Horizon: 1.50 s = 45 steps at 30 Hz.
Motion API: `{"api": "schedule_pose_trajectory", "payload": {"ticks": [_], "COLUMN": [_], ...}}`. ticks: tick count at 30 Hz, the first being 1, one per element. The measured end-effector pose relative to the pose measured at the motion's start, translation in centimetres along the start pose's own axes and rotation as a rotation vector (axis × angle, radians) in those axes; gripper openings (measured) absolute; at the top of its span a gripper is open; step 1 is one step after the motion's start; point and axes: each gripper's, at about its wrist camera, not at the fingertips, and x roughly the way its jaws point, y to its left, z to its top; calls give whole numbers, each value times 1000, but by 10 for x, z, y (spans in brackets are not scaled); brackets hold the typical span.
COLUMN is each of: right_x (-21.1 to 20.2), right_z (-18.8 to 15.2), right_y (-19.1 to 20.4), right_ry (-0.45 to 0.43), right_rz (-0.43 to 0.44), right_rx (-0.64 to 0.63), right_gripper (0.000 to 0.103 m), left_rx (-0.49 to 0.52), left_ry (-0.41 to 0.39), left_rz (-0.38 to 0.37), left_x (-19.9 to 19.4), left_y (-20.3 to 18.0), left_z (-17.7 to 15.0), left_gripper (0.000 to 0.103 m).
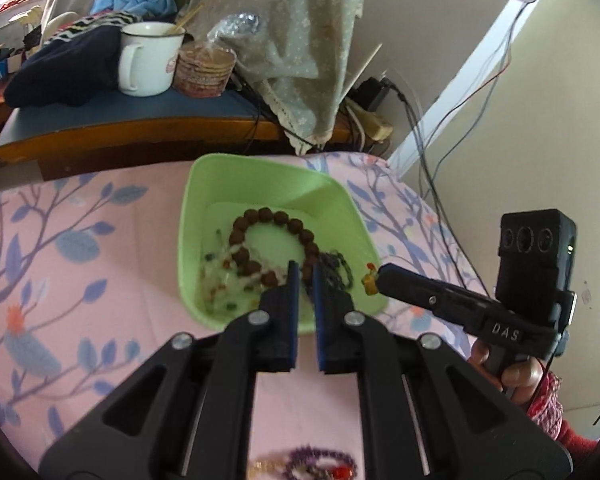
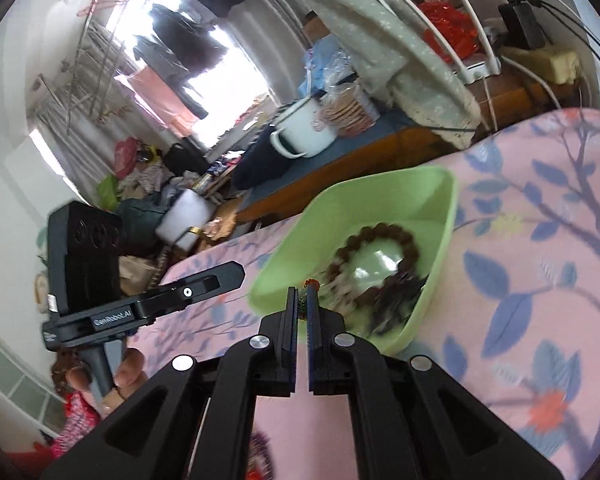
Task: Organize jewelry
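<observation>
A green tray (image 1: 204,184) sits on the pink floral cloth (image 1: 80,264). It holds a brown bead bracelet (image 1: 268,216), a dark chain (image 1: 336,268) and small coloured beads. My left gripper (image 1: 305,270) hovers over the tray's near side, its jaws slightly apart and empty. My right gripper (image 2: 303,294) is shut on a small multicoloured bead piece (image 2: 311,283), held at the tray's rim (image 2: 452,200); in the left wrist view that piece (image 1: 370,280) shows at the right gripper's tip. A purple bead necklace (image 1: 316,458) lies on the cloth below my left gripper.
Behind the cloth stands a wooden desk (image 1: 140,144) with a white enamel mug (image 1: 148,60), a wrapped stack of biscuits (image 1: 206,68), dark clothes and a draped grey cloth (image 1: 292,40). Cables (image 1: 420,128) hang by the wall at the right.
</observation>
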Motion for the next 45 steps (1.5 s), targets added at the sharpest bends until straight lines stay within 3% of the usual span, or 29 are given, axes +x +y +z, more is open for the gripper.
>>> {"api": "schedule_pose_trajectory", "payload": {"ticks": [2, 4, 6, 15, 17, 19, 20, 27, 33, 39, 45], "right_x": [7, 13, 15, 11, 5, 4, 3, -15, -6, 6, 13], "right_z": [1, 1, 0, -11, -17, -21, -22, -32, -49, -59, -67], "right_y": [-5, -6, -7, 1, 10, 14, 15, 19, 37, 39, 43], "right_ry": [4, 0, -5, -20, -35, -36, -38, -62, 3, 35, 72], "right_rz": [-22, -38, -37, -45, -32, -21, -16, 10, 6, 31, 28], "right_rx": [-9, -13, -12, 4, -22, -25, -20, 5, -87, -51, -60], "right_gripper": [0, 0, 0, 0, 0, 0, 0, 1, 1, 1, 1], "left_rx": [-17, -52, -78, -79, -81, -97, -103, -89, -39, -18, 87], "left_ry": [37, 92, 113, 49, 38, 36, 33, 40, -44, -56, 37], "left_rz": [38, 62, 79, 38, 4, -5, -8, -4, 64, 161, 246], "left_x": [13, 28, 35, 0, -10, -14, -15, -16, -71, -106, -90], "left_y": [3, 12, 18, 19, 17, 15, 15, 8, 27, 48, 50], "left_z": [4, 4, 3, 5, 4, 5, 6, 7, -13, -58, -115], "left_gripper": [7, 18, 23, 31, 42, 65, 66, 67, 67, 67, 67]}}
